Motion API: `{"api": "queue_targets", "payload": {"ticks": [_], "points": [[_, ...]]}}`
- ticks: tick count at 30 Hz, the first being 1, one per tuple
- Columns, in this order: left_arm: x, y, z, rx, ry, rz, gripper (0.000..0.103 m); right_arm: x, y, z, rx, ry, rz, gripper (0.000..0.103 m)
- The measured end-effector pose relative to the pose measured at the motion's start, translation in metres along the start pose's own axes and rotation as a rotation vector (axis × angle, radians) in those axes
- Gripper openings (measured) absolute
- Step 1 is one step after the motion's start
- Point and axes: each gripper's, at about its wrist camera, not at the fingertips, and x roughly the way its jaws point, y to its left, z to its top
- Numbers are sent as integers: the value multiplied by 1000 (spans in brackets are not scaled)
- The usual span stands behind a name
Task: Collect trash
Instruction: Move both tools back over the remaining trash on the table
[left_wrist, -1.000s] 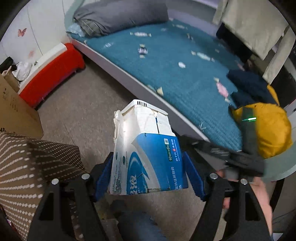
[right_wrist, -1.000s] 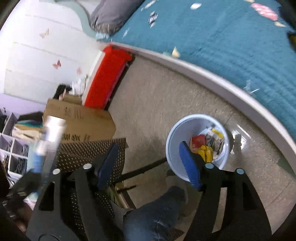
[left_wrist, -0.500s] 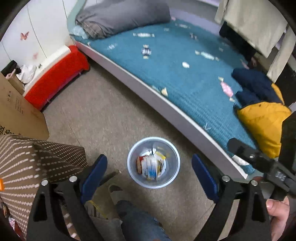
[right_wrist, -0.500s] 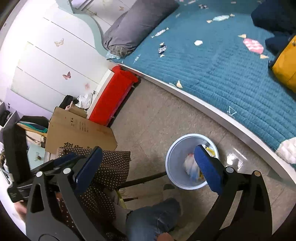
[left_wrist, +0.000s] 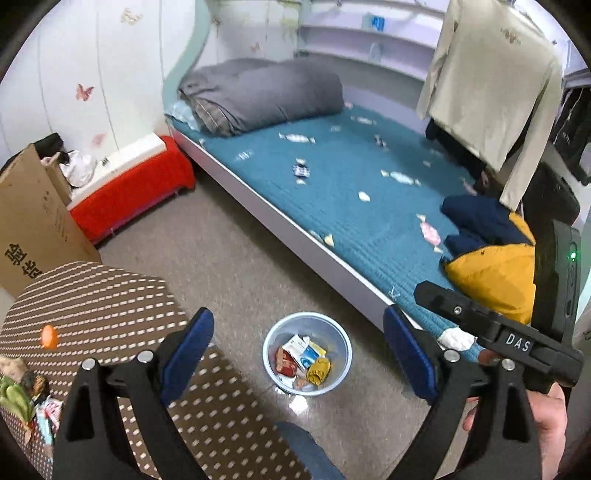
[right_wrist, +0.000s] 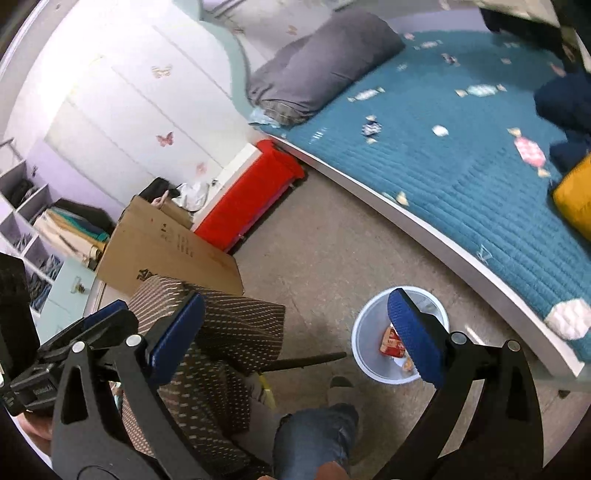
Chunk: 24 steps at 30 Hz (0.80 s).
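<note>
A pale blue trash bin (left_wrist: 334, 334) stands on the floor beside the bed, holding a blue-and-white carton (left_wrist: 301, 350), red packets and a yellow wrapper. My left gripper (left_wrist: 297, 350) is open and empty, high above the bin. My right gripper (right_wrist: 295, 334) is open and empty too, with the bin (right_wrist: 364, 332) behind its right finger (right_wrist: 413, 332). The right gripper's body shows at the right of the left wrist view (left_wrist: 495, 332).
A bed with a teal cover (left_wrist: 369, 192) carries a grey duvet (left_wrist: 258, 96), a yellow jacket (left_wrist: 491, 277) and scattered wrappers. A brown dotted tablecloth (left_wrist: 96, 295) is at the left with an orange item (left_wrist: 49, 336). A cardboard box (right_wrist: 166, 243) and red bench (right_wrist: 251, 195) stand behind.
The left gripper held the blue-and-white carton a second ago, opened, and the carton now lies in the bin. Both grippers have risen and tilted up toward the bed.
</note>
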Motion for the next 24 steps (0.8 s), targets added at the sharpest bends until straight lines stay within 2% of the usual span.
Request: {"api": "queue_targets", "payload": {"ticks": [12,19,24], "points": [[-89,57,-32,-68,-161,69,91,-26,118,-9,-235,-26,39,97],[-128,107,-62,-135,-213,117,91,-21,179,-30,-338,-12,41,97],[-146,144,-90,-170,-223,172,91,-9,218,-52,-413,-1,12,97]]}}
